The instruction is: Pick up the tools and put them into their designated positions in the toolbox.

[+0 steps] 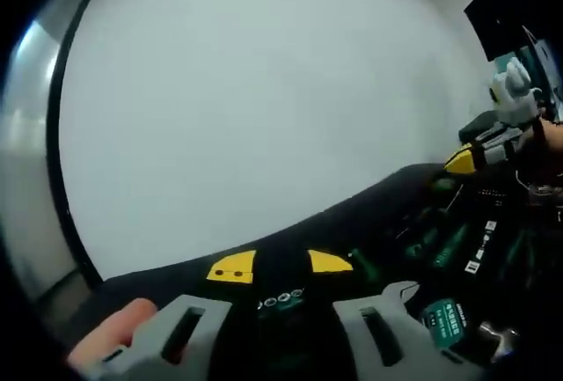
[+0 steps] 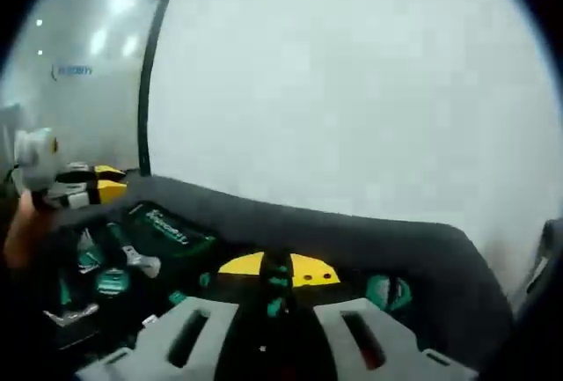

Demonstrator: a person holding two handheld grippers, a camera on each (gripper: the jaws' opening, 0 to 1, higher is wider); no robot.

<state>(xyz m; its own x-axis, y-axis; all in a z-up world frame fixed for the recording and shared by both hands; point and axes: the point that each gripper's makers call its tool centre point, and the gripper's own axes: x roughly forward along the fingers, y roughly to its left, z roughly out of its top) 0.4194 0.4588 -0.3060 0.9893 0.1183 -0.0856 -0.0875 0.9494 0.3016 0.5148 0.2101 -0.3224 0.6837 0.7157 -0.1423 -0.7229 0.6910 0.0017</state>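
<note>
Both grippers hover over the open toolbox [image 2: 369,231], so this reads as a placing or checking step; the left gripper [image 1: 281,271] has its 2 yellow-tipped jaws spread with nothing between them, and the right gripper [image 2: 277,271] is likewise parted and empty. The next move calls for choosing a loose tool; green-handled tools [image 1: 449,249] lie at 4 o'clock in the left gripper view, a wrench [image 1: 400,293] near the jaws, blurred in the dark tray.

toolbox [image 2: 352,231]: black | tools [image 2: 110,267]: green-handled | left gripper [image 1: 280,268]: grey, yellow tips
</note>
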